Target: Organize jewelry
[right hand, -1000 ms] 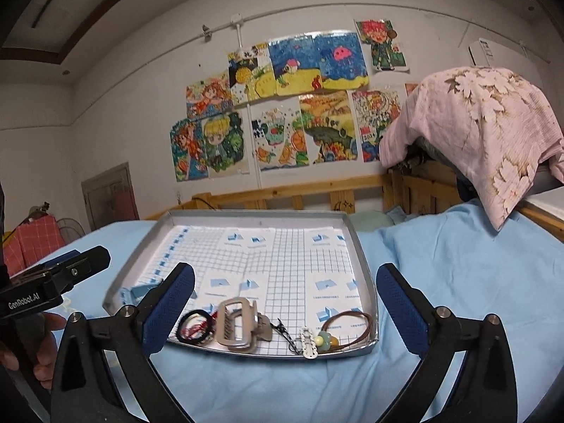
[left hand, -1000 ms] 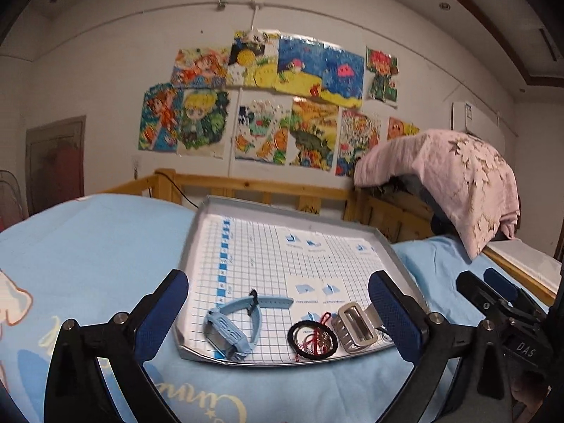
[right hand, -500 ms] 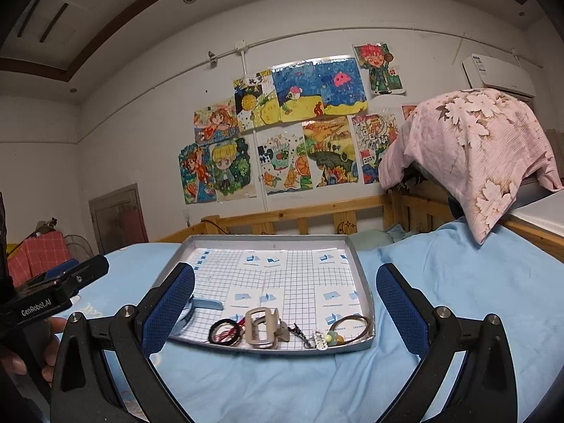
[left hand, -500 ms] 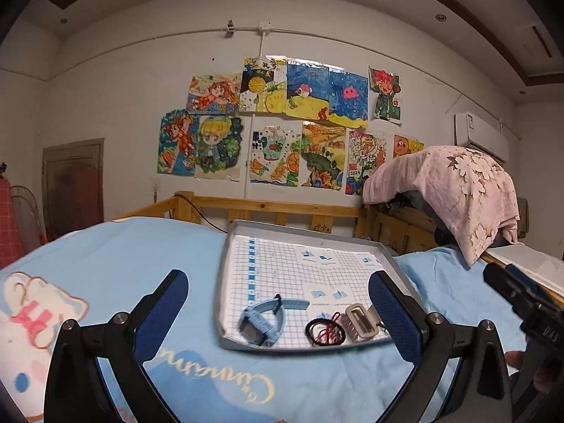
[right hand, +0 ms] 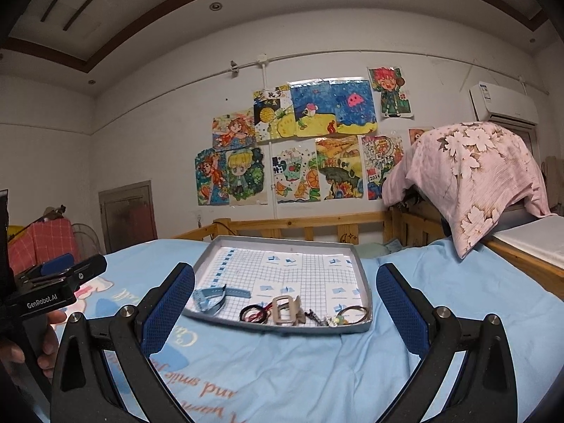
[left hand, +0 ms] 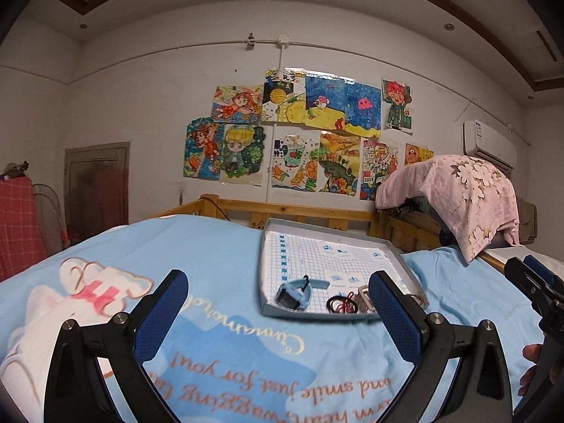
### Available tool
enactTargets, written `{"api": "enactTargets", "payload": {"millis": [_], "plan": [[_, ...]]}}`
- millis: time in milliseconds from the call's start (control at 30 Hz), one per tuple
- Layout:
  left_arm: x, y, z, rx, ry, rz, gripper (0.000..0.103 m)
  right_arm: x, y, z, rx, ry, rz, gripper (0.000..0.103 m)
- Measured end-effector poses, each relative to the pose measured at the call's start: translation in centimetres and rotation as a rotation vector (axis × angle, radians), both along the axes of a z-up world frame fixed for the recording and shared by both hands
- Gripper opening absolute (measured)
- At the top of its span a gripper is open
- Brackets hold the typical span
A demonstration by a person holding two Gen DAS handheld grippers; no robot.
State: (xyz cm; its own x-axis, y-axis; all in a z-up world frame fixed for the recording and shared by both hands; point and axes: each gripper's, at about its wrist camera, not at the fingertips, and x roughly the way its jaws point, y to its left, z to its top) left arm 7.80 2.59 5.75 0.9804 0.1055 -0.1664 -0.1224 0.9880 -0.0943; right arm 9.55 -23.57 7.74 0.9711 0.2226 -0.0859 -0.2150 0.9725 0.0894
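A grey tray (right hand: 363, 275) with grid paper lies on the blue bedsheet; it shows in the left wrist view as the tray (left hand: 262, 275). Along its near edge lie a blue watch (right hand: 208, 298), a black and red hair tie (right hand: 254, 313), a beige clip (right hand: 283, 312), a small dark charm (right hand: 313, 315) and a brown ring bracelet (right hand: 356, 314). The watch (left hand: 294, 292) and hair tie (left hand: 341, 304) also show from the left. My left gripper (left hand: 278, 312) and right gripper (right hand: 285, 312) are open and empty, held back from the tray above the sheet.
A wooden bed rail (right hand: 303, 225) runs behind the tray. A pink flowered blanket (right hand: 472, 172) hangs over something at the right. A hand (right hand: 49, 338) holds the other gripper at the left edge. Children's drawings (right hand: 299, 141) cover the wall.
Both grippers have pulled back and away from the tray, which now looks smaller and farther. The left gripper has shifted left. The jewelry has not moved.
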Motion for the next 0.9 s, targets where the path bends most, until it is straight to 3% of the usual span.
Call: {"api": "enactTargets", "payload": {"millis": [400,900], "plan": [[-3.0,-0.9,-2.0,0.035,0.012,-0.017,0.103,-4.4,1.0,-1.7,-0.077,0.041,-0.039,0.101],[-3.4,-1.1,-4.8,0.04,0.042,-0.046,0.103,-4.3,0.0,-3.8,-0.062,0.082,-0.086,0.102]]}}
